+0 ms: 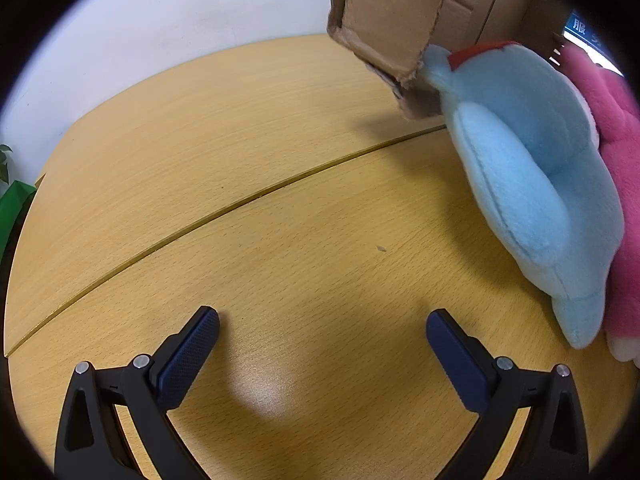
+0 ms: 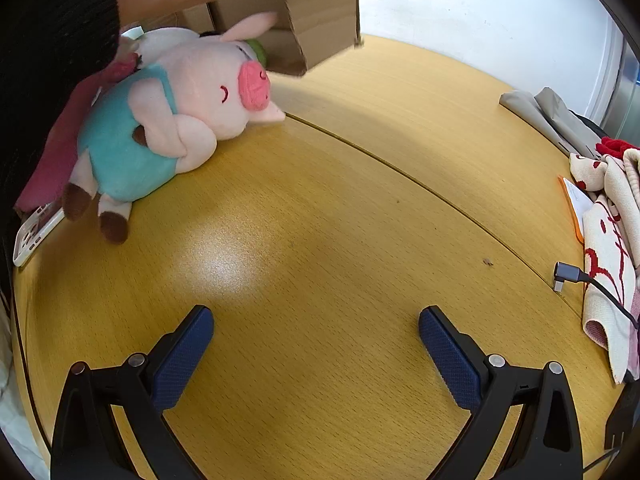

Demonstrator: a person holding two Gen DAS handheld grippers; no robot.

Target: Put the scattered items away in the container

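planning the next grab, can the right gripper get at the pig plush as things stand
Probably yes. The right gripper is open over bare table, and the pig plush lies ahead to its left with nothing between; only the cardboard box crowds its head.

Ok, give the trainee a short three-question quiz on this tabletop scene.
1. True or false: the left gripper holds the blue plush.
2. What colour is the pig plush's outfit: A red, B teal, C yellow?
3. What lies on the table beside the patterned cloth?

Key: 1 false, it is open and empty, like the right gripper. 2 B. 3 a cable plug.
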